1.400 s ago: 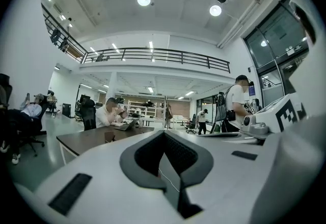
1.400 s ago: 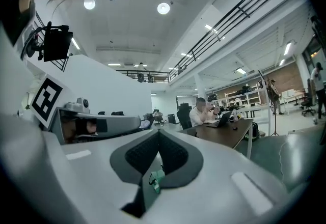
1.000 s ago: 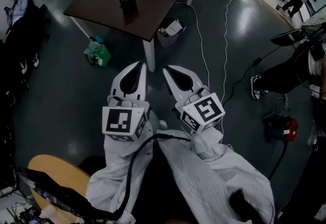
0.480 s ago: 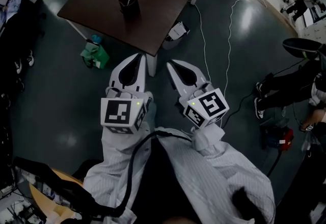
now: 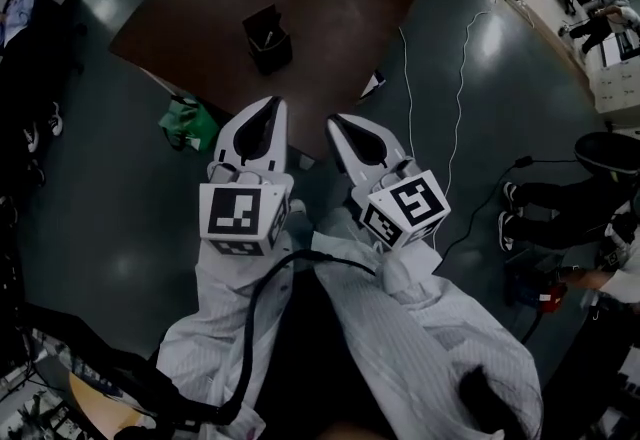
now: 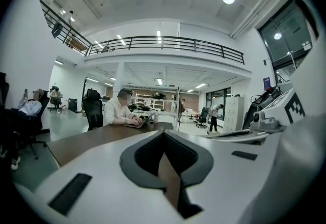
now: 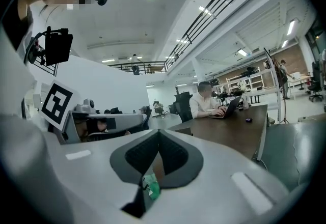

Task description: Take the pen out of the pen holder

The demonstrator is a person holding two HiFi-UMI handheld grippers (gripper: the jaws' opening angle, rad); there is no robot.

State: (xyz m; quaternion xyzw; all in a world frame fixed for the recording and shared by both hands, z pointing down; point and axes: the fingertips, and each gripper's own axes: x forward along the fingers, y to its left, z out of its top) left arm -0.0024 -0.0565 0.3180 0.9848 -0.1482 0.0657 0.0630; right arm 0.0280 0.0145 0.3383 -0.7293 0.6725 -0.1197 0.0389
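1. Table (image 5: 330,18): dark brown, in the upper part of the head view. Its near edge lies just past the gripper tips. It carries the holder, so the job sits up there, not on the floor.

2. Left gripper (image 5: 272,106): jaws pressed together with nothing between them. It points at the table, about level.

3. Right gripper (image 5: 336,120): just beside the left one and pointing the same way. Its jaws are also pressed together and empty. The green speck seen through the slit in its own view looks like the bag on the floor, not something it holds.

4. Bag (image 5: 185,118): green, on the floor by the table's left corner. It is no part of the task.

5. Holder (image 5: 268,40): a small black square cup, upright on the table, well apart from both grippers.
   - It is probably light and may tip or slide when the pen is drawn out.
   - One gripper may need to steady its wall.

6. Pen: it should be standing inside the holder, but the dark cup is too small here to pick it out.
   - I judge it light, stiff, thin and smooth, so it could slip or swing in the pads.
   - The best hold would be on the shaft just above the rim, with the pads square across it, then a straight lift.
   - The jaws must spread first.
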